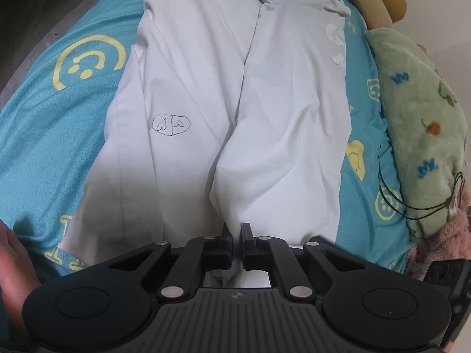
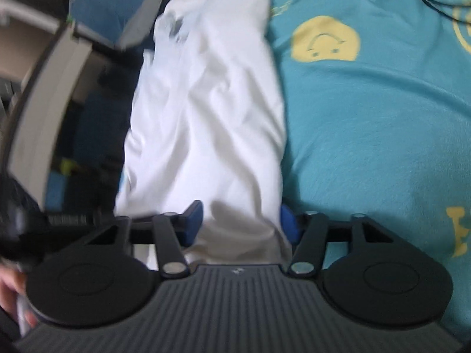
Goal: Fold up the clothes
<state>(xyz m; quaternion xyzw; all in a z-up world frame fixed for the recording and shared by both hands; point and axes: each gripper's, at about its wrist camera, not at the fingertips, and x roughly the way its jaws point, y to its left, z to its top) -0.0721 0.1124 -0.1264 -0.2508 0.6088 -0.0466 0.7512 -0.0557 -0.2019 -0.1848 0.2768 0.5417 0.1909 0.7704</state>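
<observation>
A white garment (image 1: 206,94) lies lengthwise on a teal blanket (image 1: 59,123) with yellow smiley prints; a small pen doodle (image 1: 171,124) marks its left half. My left gripper (image 1: 237,235) is shut on a fold of the white garment at its near end, with cloth pinched between the pads. In the right wrist view, which is motion-blurred, the white garment (image 2: 206,111) runs away from me between the jaws. My right gripper (image 2: 241,220) is open, its blue pads (image 2: 194,217) standing on either side of the cloth.
A green patterned plush blanket (image 1: 421,123) and a pink cloth (image 1: 447,235) lie at the right edge of the bed. Thin dark cords (image 1: 394,194) run across the teal blanket there. Grey furniture (image 2: 50,94) and dark floor lie to the left.
</observation>
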